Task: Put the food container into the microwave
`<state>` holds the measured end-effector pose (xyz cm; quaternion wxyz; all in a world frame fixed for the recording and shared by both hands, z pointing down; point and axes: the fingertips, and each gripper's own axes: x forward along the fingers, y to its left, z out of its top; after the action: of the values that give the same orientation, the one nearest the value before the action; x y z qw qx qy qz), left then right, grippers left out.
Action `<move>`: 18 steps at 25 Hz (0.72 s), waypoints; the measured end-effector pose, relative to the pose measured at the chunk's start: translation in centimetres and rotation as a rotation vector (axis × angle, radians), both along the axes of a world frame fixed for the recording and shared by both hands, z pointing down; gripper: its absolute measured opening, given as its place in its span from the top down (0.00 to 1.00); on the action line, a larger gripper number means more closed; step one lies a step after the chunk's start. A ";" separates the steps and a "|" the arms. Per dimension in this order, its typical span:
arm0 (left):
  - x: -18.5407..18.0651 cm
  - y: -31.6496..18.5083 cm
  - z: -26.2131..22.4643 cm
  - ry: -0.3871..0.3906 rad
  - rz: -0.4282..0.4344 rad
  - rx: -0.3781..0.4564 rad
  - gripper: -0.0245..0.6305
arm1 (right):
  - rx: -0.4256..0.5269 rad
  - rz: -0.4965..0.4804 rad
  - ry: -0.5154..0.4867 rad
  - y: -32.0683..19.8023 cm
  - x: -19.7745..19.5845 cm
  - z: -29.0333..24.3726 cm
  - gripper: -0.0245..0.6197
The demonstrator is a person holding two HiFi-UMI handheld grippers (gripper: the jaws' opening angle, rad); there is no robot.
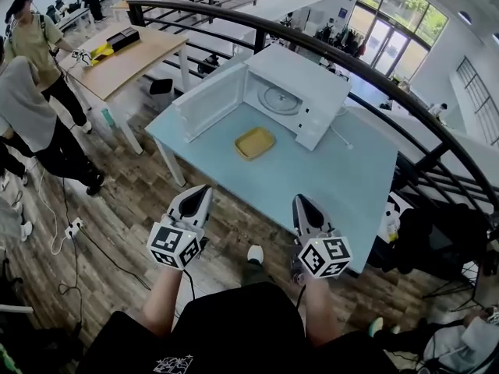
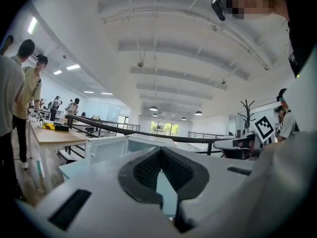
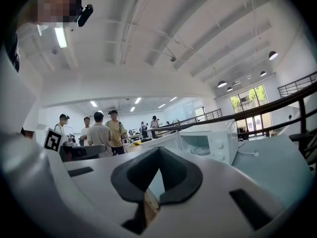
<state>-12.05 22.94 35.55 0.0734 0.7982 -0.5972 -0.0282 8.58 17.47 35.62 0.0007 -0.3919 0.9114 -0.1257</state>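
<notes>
Open hall, wood floor (image 1: 125, 224), dark curved railing (image 1: 312, 45) running behind the work area. Item one: pale blue table (image 1: 327, 178), bare apart from what follows. Item two: white microwave (image 1: 312, 84) at the table's far side, door (image 1: 207, 100) swung fully open to the left, glass turntable (image 1: 279, 100) visible inside, cavity holding nothing else. Item three: yellow container (image 1: 255, 142), shallow and rectangular, lying flat on the table just in front of the microwave's opening, outside it and apart from both tools. Item four: my left gripper (image 1: 201, 192), held low over the floor on the near side of the table, jaws closed tip to tip with nothing between them. Item five: my right gripper (image 1: 302, 201), level with the left at the table's near edge, jaws likewise pressed together and empty. Background: a wooden table (image 1: 132, 57) to the far left, with several people (image 1: 31, 41) standing beside it.
</notes>
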 end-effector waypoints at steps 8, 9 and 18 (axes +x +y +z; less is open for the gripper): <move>0.1 -7.3 -0.1 0.001 0.001 -0.007 0.95 | -0.024 -0.024 0.002 -7.3 -0.8 0.4 0.95; 0.1 -8.2 0.0 0.001 -0.003 -0.011 0.95 | -0.030 -0.028 0.005 -8.3 -0.8 0.5 0.95; 0.6 -15.0 1.7 -0.012 -0.029 -0.053 0.95 | -0.055 -0.075 0.003 -15.9 -1.1 2.1 0.95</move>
<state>-11.42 7.93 37.25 0.0907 0.7873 -0.6098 -0.0087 7.44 1.58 37.75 -0.0161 -0.3573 0.9217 -0.1502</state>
